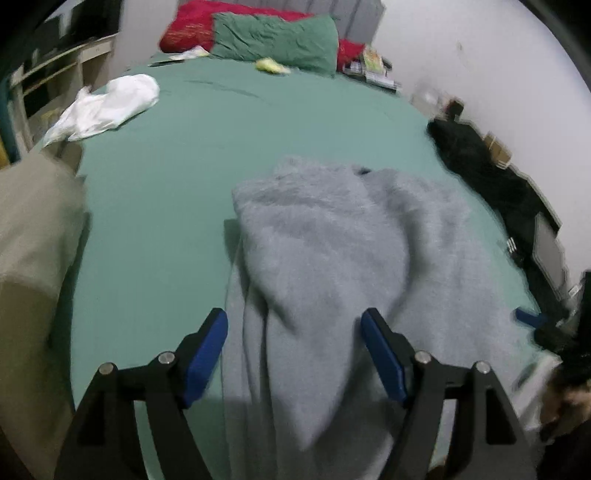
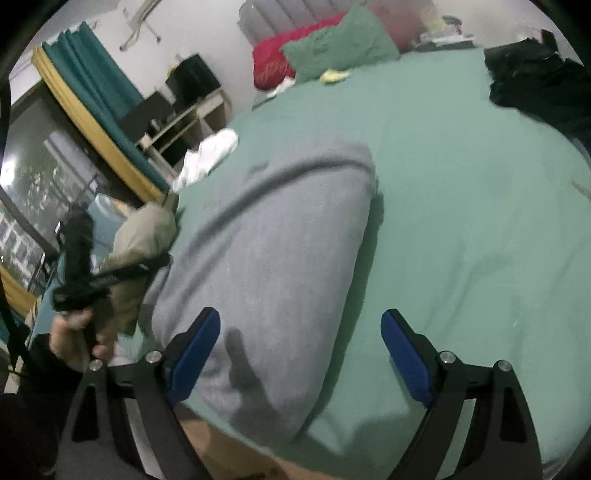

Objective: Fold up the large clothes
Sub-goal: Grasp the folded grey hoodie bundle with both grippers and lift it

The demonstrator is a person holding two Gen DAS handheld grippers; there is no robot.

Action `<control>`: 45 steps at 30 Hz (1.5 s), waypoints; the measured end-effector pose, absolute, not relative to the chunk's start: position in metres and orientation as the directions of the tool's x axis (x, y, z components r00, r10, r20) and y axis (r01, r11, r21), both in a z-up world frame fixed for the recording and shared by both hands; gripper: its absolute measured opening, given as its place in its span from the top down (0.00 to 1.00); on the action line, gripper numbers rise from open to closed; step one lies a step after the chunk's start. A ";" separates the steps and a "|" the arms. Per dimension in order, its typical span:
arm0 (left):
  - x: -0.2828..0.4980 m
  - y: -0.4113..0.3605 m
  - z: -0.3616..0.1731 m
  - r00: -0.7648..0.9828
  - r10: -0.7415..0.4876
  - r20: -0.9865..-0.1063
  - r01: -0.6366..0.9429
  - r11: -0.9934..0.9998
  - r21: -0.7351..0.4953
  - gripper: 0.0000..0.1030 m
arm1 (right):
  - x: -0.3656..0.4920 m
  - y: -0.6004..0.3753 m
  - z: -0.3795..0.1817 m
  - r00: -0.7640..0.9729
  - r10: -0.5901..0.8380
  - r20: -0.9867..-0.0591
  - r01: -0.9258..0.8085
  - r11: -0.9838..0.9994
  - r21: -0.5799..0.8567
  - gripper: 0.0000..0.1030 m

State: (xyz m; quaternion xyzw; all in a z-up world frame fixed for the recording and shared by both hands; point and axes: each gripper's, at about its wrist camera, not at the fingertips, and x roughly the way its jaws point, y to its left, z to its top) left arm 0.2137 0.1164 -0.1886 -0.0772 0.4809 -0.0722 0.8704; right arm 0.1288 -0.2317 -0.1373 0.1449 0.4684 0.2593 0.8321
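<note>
Left gripper [image 1: 293, 350] wide apart, blue pads clear of cloth, nothing clamped. Directly ahead of it and passing under its jaws, grey garment [image 1: 332, 266] spread on green bed sheet [image 1: 155, 221], top part doubled over. Right gripper [image 2: 300, 354] also wide, empty; same grey garment [image 2: 273, 258] ahead and left of it, bare sheet to the right. Far ahead left, white cloth [image 1: 107, 107]; far ahead, green pillow [image 1: 275, 38] against red pillow [image 1: 188, 29]. Black clothing [image 2: 543, 85] far right.
</note>
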 end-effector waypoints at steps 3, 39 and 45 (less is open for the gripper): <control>0.242 0.110 -0.203 0.499 -0.197 -0.844 0.083 0.980 -0.179 0.37 | 0.145 -0.219 -0.140 0.424 0.539 -0.728 -0.305 0.842 0.446 0.15; 0.236 0.114 -0.262 0.332 -0.687 -0.646 0.120 0.710 -0.693 0.03 | 0.188 -0.194 -0.189 0.366 0.564 -0.740 -0.176 0.823 0.540 0.04; 0.242 0.096 -0.263 0.317 -0.676 -0.666 0.176 0.732 -0.659 0.03 | 0.208 -0.178 -0.219 0.288 0.717 -0.635 -0.189 0.692 0.696 0.18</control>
